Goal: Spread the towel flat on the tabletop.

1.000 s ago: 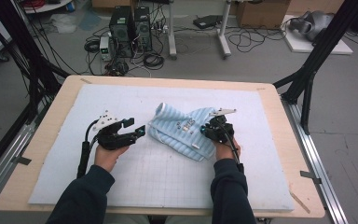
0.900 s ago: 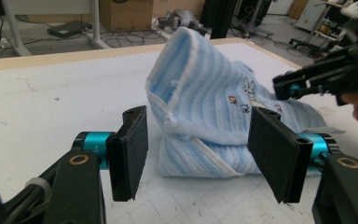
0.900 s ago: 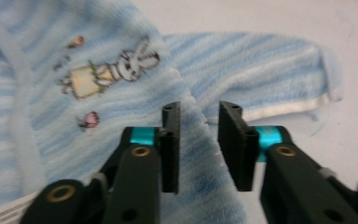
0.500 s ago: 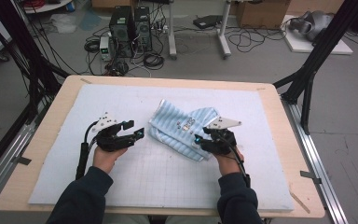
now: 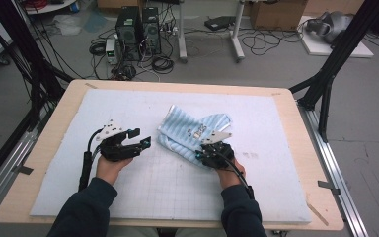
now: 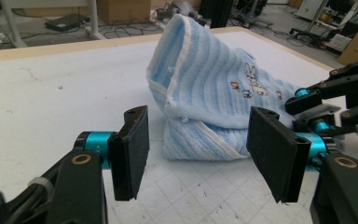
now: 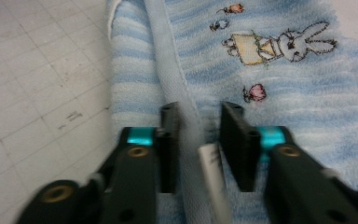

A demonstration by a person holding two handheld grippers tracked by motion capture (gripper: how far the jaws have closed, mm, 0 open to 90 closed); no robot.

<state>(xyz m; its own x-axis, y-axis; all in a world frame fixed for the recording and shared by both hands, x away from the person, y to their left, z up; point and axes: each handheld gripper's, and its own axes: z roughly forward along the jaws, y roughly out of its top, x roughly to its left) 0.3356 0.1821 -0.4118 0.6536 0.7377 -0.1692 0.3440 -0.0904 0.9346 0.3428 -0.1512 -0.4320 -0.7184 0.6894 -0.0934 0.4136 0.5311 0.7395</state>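
A light blue striped towel (image 5: 192, 129) with a small rabbit picture lies crumpled in the middle of the white mat (image 5: 128, 108). My right gripper (image 5: 201, 152) is at its near edge. In the right gripper view the towel (image 7: 279, 84) has its pale hem and a white label running between the right gripper (image 7: 198, 126) jaws. Those jaws have just been closing and now pinch the hem. My left gripper (image 5: 140, 138) rests open on the mat just left of the towel. In the left gripper view its pads (image 6: 130, 149) frame the towel (image 6: 205, 88) from a short way off, with the left gripper (image 6: 198, 149) holding nothing.
The mat covers a wooden table (image 5: 296, 148) with black frame posts at its corners. Beyond the far edge, computer towers (image 5: 138, 24) and cables lie on the floor. The mat has open room to the left, right and near side of the towel.
My right gripper has moved toward the near side and a little left along the towel, opened, then closed on its hem. The left gripper has stayed put.
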